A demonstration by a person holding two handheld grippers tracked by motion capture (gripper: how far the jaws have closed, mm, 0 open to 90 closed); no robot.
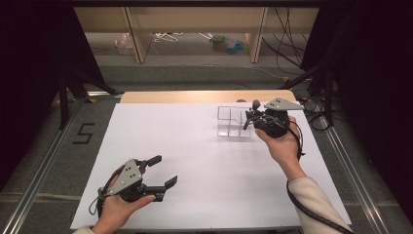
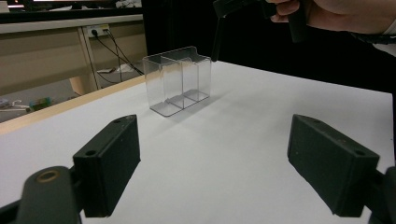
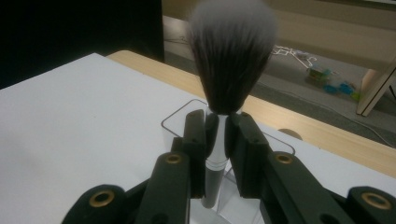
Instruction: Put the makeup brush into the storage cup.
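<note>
Jaws of the right gripper (image 3: 218, 135) clamp a black-bristled, silver-handled makeup brush (image 3: 229, 65) upright above the clear plastic compartment organiser (image 1: 234, 122) at far right, seemingly for insertion, while the left gripper (image 1: 163, 171) waits released, near left.

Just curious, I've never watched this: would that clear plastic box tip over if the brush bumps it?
Probably. The clear box looks thin-walled, tall, narrow and empty, so likely light. On the smooth white table it may slide first.

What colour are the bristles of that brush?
Dark bristles with pale grey-white tips, seen best in the right gripper view.
</note>
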